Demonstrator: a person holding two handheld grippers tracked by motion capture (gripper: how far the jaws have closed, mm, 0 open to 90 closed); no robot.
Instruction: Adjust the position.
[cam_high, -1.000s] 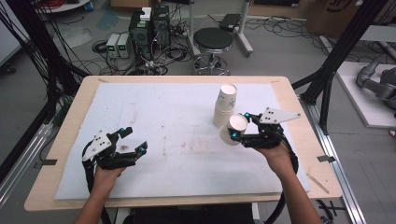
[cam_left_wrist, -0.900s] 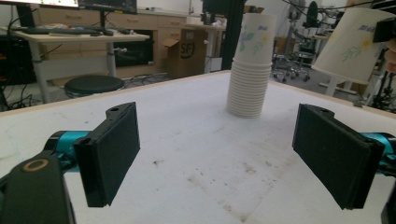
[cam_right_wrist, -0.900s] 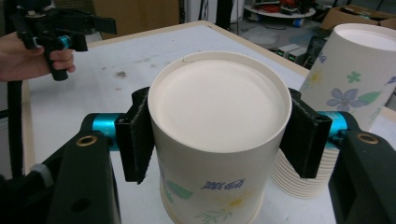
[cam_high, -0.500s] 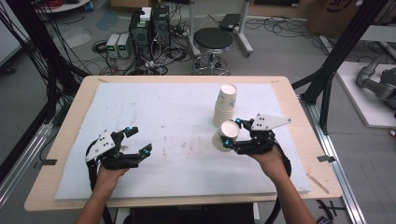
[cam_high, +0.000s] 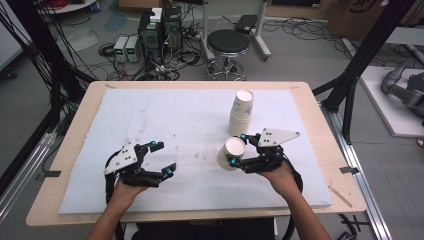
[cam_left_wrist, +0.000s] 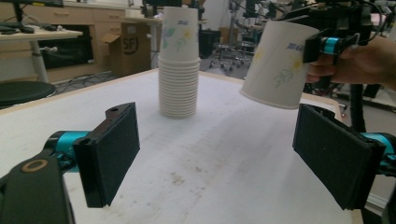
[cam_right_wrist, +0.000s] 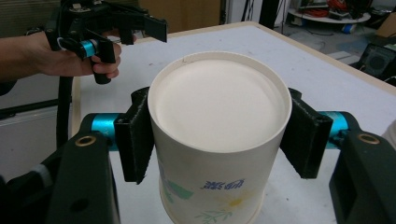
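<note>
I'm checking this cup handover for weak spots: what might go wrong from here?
1. The right gripper clamps the thin paper cup by its sides, upside down and tilted; squeezing may dent it, or it may slip.
2. The stack of paper cups stands close beside that hand; a careless swing might topple it.
3. The left gripper waits open some way off; if it closes off-centre on the tilted cup, the cup may twist free.

Even, diffuse overhead light, shadows soft and short under the stack of cups (cam_high: 240, 113) and both hands, no hard glare on the white table (cam_high: 190, 120), high view somewhat soft and low in detail, gripper views sharper up close, backgrounds slightly blurred, edges mildly stretched.
</note>
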